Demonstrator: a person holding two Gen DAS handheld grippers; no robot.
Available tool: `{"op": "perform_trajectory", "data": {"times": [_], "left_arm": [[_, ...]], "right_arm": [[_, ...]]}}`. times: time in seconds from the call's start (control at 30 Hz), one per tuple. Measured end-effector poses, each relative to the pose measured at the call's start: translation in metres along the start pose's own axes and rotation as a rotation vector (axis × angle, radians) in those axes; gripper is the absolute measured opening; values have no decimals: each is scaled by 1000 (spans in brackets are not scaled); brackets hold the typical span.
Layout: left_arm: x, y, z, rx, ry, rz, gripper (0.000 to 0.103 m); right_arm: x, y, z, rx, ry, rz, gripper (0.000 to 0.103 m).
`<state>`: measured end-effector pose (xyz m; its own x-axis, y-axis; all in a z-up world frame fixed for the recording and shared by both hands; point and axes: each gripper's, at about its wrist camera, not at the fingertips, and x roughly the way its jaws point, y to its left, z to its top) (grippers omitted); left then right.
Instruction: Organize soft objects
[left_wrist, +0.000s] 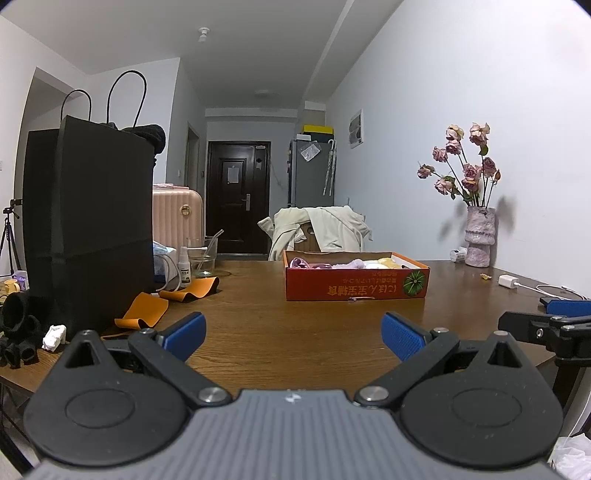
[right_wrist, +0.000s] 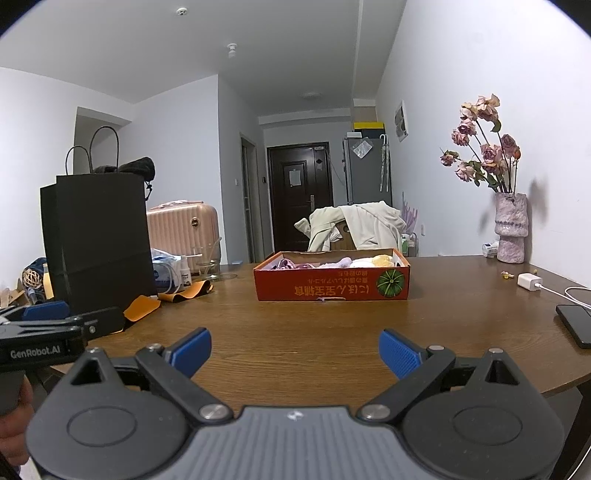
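Observation:
A shallow red cardboard box (left_wrist: 354, 286) (right_wrist: 332, 286) stands in the middle of the wooden table (left_wrist: 277, 332) (right_wrist: 314, 332), holding several soft items in purple, white and yellow (left_wrist: 351, 264) (right_wrist: 343, 262). An orange fabric strip (left_wrist: 147, 314) (right_wrist: 142, 306) lies left of it by the tall black paper bag (left_wrist: 96, 229) (right_wrist: 99, 236). My left gripper (left_wrist: 293, 334) is open above the near table edge, nothing between its blue pads. My right gripper (right_wrist: 295, 350) is open too, likewise empty. Both point at the box from a distance.
A vase of dried pink roses (left_wrist: 478, 236) (right_wrist: 511, 232) stands at the far right by the wall. A white charger with cable (right_wrist: 530, 282) and a dark phone (right_wrist: 576, 325) lie on the right. A glass, small bottle and packets (left_wrist: 192, 262) crowd the left. Black rolled items (left_wrist: 18, 328) sit at the left edge.

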<state>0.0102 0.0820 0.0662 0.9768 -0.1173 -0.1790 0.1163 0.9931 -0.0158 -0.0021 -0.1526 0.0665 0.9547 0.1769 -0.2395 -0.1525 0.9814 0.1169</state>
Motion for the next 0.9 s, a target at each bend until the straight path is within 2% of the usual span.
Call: {"op": "perform_trajectory", "data": {"times": [0.9], "left_arm": [[0,0,-2,1,13,-9,103]], "right_arm": [[3,-1,-2,6,8,7,98]]}}
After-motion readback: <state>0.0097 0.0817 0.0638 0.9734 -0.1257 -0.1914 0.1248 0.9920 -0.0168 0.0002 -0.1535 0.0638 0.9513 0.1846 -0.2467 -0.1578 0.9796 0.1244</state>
